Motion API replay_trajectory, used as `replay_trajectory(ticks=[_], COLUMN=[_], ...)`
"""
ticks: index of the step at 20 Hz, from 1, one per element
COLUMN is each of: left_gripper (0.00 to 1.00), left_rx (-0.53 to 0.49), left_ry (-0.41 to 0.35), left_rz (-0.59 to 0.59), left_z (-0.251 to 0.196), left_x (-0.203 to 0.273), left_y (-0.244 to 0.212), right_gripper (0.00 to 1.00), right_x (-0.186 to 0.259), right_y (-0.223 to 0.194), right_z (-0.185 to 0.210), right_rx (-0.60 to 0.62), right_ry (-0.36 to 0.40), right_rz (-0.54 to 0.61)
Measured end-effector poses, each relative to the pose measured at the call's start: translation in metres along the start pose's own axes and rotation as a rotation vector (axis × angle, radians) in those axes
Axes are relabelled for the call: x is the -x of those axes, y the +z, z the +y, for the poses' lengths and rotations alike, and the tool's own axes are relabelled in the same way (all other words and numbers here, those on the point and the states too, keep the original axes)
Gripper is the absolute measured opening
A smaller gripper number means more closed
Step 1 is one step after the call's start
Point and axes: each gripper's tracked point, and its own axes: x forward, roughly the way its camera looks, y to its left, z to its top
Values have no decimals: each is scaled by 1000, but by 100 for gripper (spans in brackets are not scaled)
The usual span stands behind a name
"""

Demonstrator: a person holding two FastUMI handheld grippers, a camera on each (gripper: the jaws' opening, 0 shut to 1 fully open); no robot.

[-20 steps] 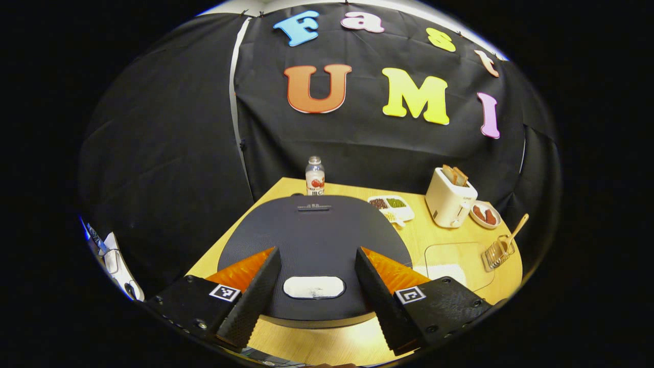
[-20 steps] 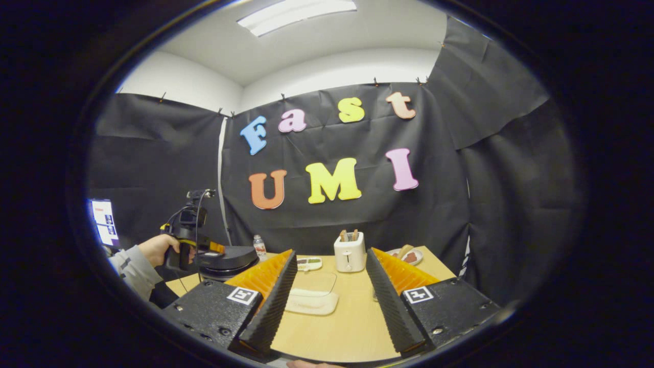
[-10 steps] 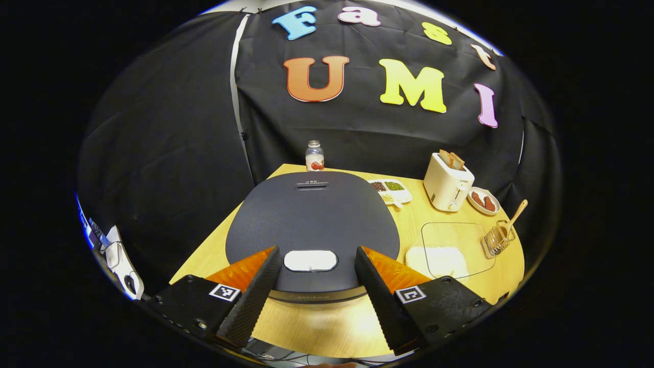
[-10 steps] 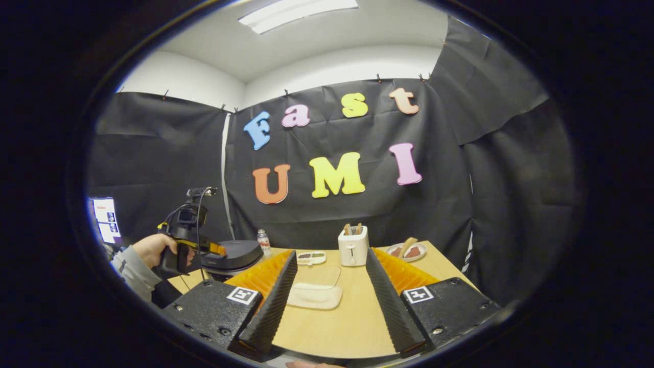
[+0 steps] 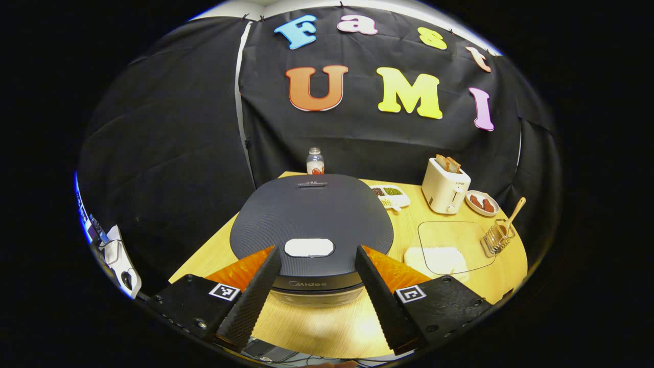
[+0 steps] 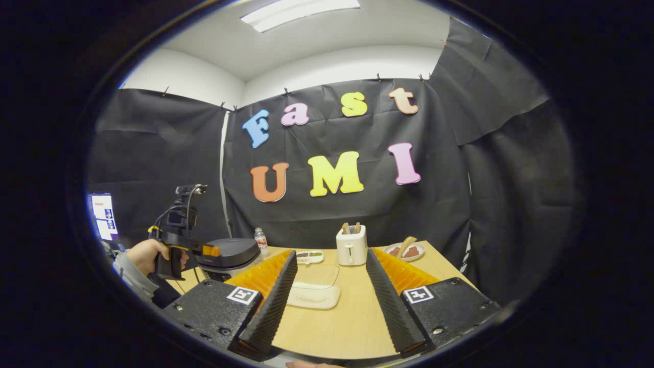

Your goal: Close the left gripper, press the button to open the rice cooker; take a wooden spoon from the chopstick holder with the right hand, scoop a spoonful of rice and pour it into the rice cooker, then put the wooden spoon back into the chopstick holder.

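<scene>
The dark rice cooker (image 5: 311,214) stands in front of my left gripper (image 5: 317,251), its lid down and its white oval button (image 5: 309,247) facing up at the lid's near edge. The left gripper is open and held back from the cooker's front, touching nothing. At the table's right edge a wooden spoon (image 5: 514,214) leans in the wire chopstick holder (image 5: 494,241). A clear container (image 5: 449,240) holds white rice (image 5: 437,258). My right gripper (image 6: 331,254) is open and empty above the table, with the rice container (image 6: 314,292) beyond it. A hand holds the left gripper (image 6: 210,250) by the cooker (image 6: 230,254).
A white toaster (image 5: 445,186) with bread, a plate of sausages (image 5: 482,202), a divided dish of beans (image 5: 391,194) and a small bottle (image 5: 314,162) stand along the back of the wooden table (image 5: 327,327). Black cloth walls close in behind.
My left gripper has drawn back from over the cooker lid, so the cooker's front wall now shows. The lid stays down. The right gripper has hardly moved.
</scene>
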Motion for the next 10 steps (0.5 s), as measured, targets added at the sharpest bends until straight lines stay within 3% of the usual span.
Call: replay_trajectory(ticks=[6,7,10], left_gripper=[96,96,96], left_rx=[18,18,15], left_ry=[12,20,31], left_rz=[-130,-142,-150], left_z=[1,1,0], left_x=[-3,-2,-7], left_y=[1,-1,-8], right_gripper=[88,84,88], right_x=[-8,-10,-14], right_y=[0,-1,-3], right_z=[4,1,-3], right_rx=[18,21,13], right_ry=[-24,-33,-49], right_rz=[1,3,6])
